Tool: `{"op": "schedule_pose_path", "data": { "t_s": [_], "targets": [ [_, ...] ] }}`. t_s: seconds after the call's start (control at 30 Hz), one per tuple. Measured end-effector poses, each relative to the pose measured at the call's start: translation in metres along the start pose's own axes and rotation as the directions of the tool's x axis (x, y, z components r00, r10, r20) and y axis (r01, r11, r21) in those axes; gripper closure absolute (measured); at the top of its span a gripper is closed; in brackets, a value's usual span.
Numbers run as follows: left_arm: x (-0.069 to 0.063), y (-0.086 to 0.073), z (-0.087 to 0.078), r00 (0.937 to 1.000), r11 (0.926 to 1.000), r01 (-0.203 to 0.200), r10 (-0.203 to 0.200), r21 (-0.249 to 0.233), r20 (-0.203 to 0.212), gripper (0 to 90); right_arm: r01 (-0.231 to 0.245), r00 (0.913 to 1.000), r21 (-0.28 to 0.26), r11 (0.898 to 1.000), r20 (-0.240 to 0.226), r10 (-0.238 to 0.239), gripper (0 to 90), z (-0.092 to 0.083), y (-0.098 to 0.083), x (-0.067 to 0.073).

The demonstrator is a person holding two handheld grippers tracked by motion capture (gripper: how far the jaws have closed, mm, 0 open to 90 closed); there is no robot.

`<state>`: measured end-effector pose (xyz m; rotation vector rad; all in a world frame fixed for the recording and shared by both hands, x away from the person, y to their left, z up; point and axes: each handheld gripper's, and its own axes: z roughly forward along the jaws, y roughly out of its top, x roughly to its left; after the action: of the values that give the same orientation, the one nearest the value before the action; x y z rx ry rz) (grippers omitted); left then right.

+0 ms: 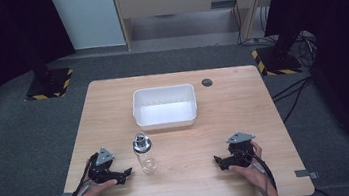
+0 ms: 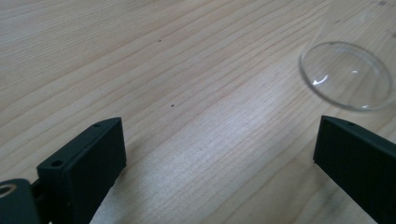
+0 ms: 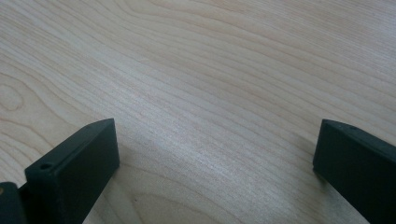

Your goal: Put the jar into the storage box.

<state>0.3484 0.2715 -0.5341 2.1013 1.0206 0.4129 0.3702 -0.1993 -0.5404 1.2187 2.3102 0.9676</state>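
On the near left of the wooden counter (image 1: 113, 110), the left gripper (image 1: 125, 174) rests low with its jaws spread wide and nothing between them. In the left gripper view, bare wood lies between the two black jaws and the rounded clear base of the bottle (image 2: 346, 74) sits just beyond the right-hand jaw, off to one side and not yet inside the gap.

The clear glass bottle (image 1: 145, 154) with its metal-capped neck stands upright near the middle of the counter, just beside the left gripper and a little nearer than the white plastic bin (image 1: 164, 107), which sits apart from it toward the far side.

The likeliest trouble is a knock: since the bottle stands off-centre to the jaws, a straight push forward could strike its wall with one jaw and tip it or skid it away. It is tall, narrow and smooth, so it would probably topple easily, and glass falling on wood might roll toward the counter's edge. A pinch placed too high, near the cap, or too light on the slick glass could let it slip or swing during a lift toward the bin.

On the near right, the right gripper (image 1: 219, 161) is likewise wide open and empty, well apart from the bottle; the right gripper view shows plain wood between its jaws. Reaching across from there could crowd the other gripper.
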Motion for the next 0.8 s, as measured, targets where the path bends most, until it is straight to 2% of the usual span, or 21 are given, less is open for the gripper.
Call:
{"op": "schedule_pose_path", "data": {
  "t_s": [0.3, 0.5, 0.8],
  "targets": [
    [-0.014, 0.009, -0.017, 0.9987, 0.9975, -0.026, 0.028, -0.067, 0.041, 1.0, 0.000, 1.0000, 0.000, 1.000, 0.000, 0.000, 0.3, 0.000, 0.000, 0.000],
    [-0.030, 0.018, -0.026, 0.9953, 0.9922, -0.060, 0.068, -0.109, 0.068, 1.0, 0.000, 1.0000, 0.000, 1.000, 0.000, 0.000, 0.3, 0.000, 0.000, 0.000],
    [-0.043, 0.028, -0.035, 0.9905, 0.9837, -0.083, 0.099, -0.160, 0.095, 1.0, 0.000, 1.0000, 0.000, 1.000, 0.000, 0.000, 0.3, 0.000, 0.000, 0.000]
  ]
}}
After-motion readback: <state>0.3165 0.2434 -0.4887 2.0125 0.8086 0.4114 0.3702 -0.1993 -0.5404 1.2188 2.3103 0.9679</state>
